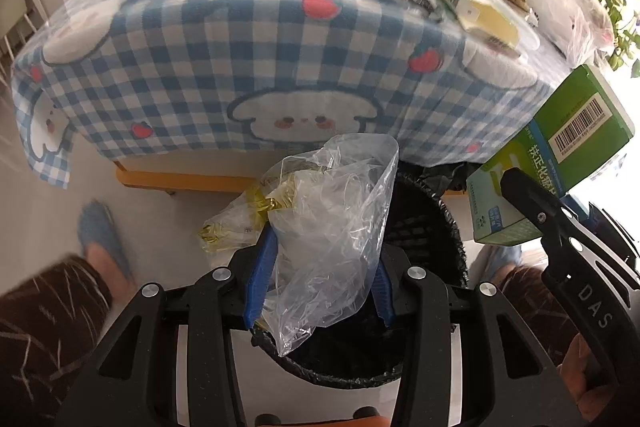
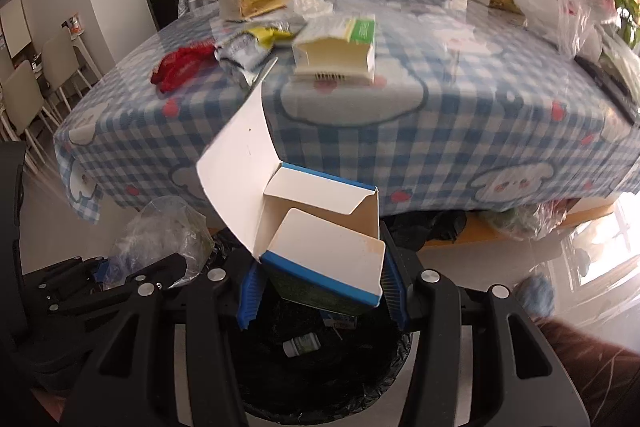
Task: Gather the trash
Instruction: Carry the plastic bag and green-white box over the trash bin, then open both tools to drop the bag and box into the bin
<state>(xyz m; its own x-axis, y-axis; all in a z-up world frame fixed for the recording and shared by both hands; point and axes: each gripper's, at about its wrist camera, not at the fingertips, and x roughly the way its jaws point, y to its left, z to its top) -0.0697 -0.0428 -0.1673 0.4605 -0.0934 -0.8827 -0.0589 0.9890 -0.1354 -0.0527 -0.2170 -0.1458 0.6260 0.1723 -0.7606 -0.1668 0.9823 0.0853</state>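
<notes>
Now left gripper (image 1: 320,291) pinches a plastic bag (image 1: 332,227), right gripper (image 2: 320,291) pinches an open box (image 2: 320,247), both over the bin (image 2: 328,367).

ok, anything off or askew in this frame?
Nothing spilled. The box in the right gripper is tilted with its flap hanging open, and the plastic bag droops crumpled from the left gripper, both over the bin.

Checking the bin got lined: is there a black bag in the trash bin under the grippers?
Yes: the right wrist view shows a black liner crinkled over the rim of the trash bin.
</notes>
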